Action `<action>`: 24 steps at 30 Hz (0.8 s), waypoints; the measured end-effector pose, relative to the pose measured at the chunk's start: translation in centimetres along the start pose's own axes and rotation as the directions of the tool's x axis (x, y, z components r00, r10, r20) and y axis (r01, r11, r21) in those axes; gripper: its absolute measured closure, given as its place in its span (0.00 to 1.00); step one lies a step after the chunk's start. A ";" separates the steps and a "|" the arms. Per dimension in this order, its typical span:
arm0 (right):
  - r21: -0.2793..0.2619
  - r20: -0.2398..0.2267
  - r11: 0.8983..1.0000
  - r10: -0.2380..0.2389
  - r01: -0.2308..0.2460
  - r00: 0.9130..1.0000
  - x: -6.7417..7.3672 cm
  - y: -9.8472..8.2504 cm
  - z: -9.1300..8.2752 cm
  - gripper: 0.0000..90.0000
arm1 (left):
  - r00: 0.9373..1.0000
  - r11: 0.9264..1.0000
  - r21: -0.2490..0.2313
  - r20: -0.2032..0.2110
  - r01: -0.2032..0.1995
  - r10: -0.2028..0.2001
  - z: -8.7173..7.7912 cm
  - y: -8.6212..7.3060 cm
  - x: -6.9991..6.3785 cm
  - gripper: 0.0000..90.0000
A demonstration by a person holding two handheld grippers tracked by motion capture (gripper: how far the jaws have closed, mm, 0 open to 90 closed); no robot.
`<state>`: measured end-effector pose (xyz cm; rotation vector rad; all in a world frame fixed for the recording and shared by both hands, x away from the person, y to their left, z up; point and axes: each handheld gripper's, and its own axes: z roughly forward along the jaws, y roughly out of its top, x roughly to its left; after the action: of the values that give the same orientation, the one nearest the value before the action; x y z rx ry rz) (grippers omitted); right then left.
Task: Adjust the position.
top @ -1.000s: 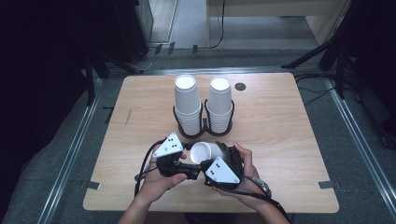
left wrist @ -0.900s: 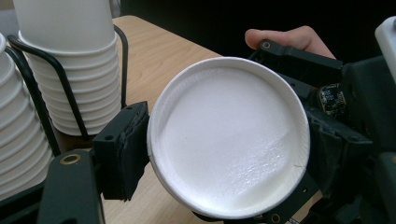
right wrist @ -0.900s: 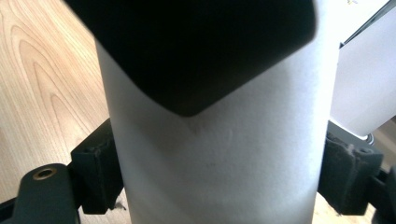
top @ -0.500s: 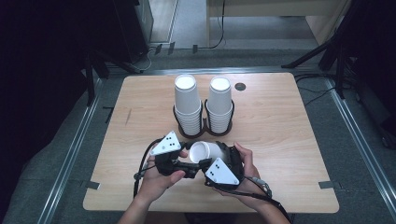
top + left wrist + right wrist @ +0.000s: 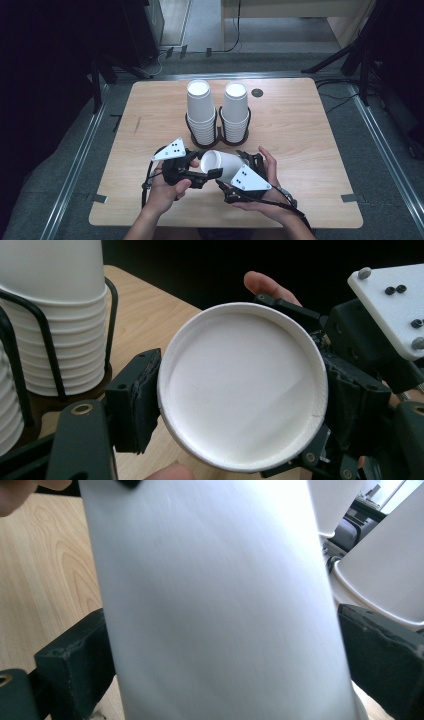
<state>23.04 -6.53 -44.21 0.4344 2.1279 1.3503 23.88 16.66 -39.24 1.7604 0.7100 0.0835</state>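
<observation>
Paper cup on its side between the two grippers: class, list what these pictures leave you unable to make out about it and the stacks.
- Cup, far end: high view, covered by the right gripper, whose jaws have just been opening around it.
- Cup, full length: right gripper view, cut by top and bottom edges.
- Stacks, lowest cups: high view, hidden inside the wire holder.

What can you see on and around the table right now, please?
Table: one, light wood, centre.
Cup stacks: two, white, mid-table.
Holder: one, black wire, around both stacks.
Round fitting: one, dark, right of the stacks.
Loose cup: one, white, on its side between the grippers.
Left gripper: one, black, fingers shut on the loose cup's end.
Right gripper: one, black, fingers just opening around the cup's body.
Hands: two, near edge.
</observation>
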 end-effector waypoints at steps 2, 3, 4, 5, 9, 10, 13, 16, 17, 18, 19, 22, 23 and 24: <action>-0.009 -0.010 1.000 0.003 -0.003 1.000 -0.2 -0.1 -0.1 0.02 | 1.000 1.000 -0.006 0.006 0.001 -0.001 -0.2 0.1 0.1 0.28; -0.010 -0.015 1.000 0.006 -0.007 1.000 -0.3 -0.1 -0.2 0.01 | 1.000 1.000 -0.015 0.013 0.008 -0.008 -0.3 0.1 0.2 0.28; -0.018 -0.023 1.000 0.008 -0.008 1.000 -0.4 -0.2 -0.3 0.01 | 1.000 1.000 -0.020 0.020 0.010 -0.010 -0.4 0.1 0.3 0.28; -0.020 -0.033 1.000 0.013 -0.014 0.999 -0.6 -0.2 -0.3 0.01 | 1.000 1.000 -0.023 0.026 0.013 -0.013 -0.5 0.1 0.4 0.28; -0.031 -0.055 0.999 0.035 -0.036 0.998 -1.0 -0.4 -0.4 0.00 | 0.999 0.999 -0.043 0.045 0.032 -0.030 -0.8 0.1 0.7 0.28; -0.029 -0.062 0.999 0.041 -0.043 0.997 -1.1 -0.5 -0.5 0.00 | 0.998 0.998 -0.050 0.051 0.036 -0.034 -1.0 0.1 0.8 0.28; -0.031 -0.071 0.998 0.052 -0.054 0.996 -1.3 -0.6 -0.5 0.00 | 0.997 0.997 -0.062 0.066 0.048 -0.044 -1.2 0.1 1.0 0.28; -0.042 -0.093 0.996 0.078 -0.082 0.993 -1.6 -0.8 -0.6 0.00 | 0.994 0.994 -0.087 0.094 0.069 -0.061 -1.7 0.0 1.5 0.28; -0.042 -0.093 0.996 0.078 -0.082 0.993 -1.6 -0.8 -0.6 0.00 | 0.994 0.994 -0.087 0.094 0.069 -0.061 -1.7 0.0 1.5 0.28; -0.048 -0.100 0.995 0.087 -0.092 0.991 -1.7 -0.8 -0.6 0.00 | 0.991 0.991 -0.102 0.111 0.085 -0.074 -1.9 0.0 1.8 0.28; -0.052 -0.103 0.994 0.088 -0.093 0.991 -1.8 -0.8 -0.6 0.00 | 0.990 0.990 -0.108 0.121 0.089 -0.075 -1.9 -0.1 1.9 0.28; -0.059 -0.117 0.992 0.100 -0.108 0.988 -1.9 -0.8 -0.7 0.00 | 0.986 0.988 -0.118 0.146 0.104 -0.087 -2.0 -0.2 2.2 0.28; -0.068 -0.131 0.991 0.105 -0.115 0.986 -1.9 -0.8 -0.8 0.00 | 0.980 0.985 -0.124 0.172 0.122 -0.100 -2.1 -0.3 2.4 0.28; -0.073 -0.136 0.990 0.107 -0.117 0.985 -1.9 -0.7 -0.8 0.00 | 0.977 0.983 -0.125 0.184 0.132 -0.107 -2.1 -0.3 2.6 0.28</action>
<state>24.06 -8.51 -44.02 0.4491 2.1732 1.5623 24.96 19.80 -39.62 1.5688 0.6632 -0.1035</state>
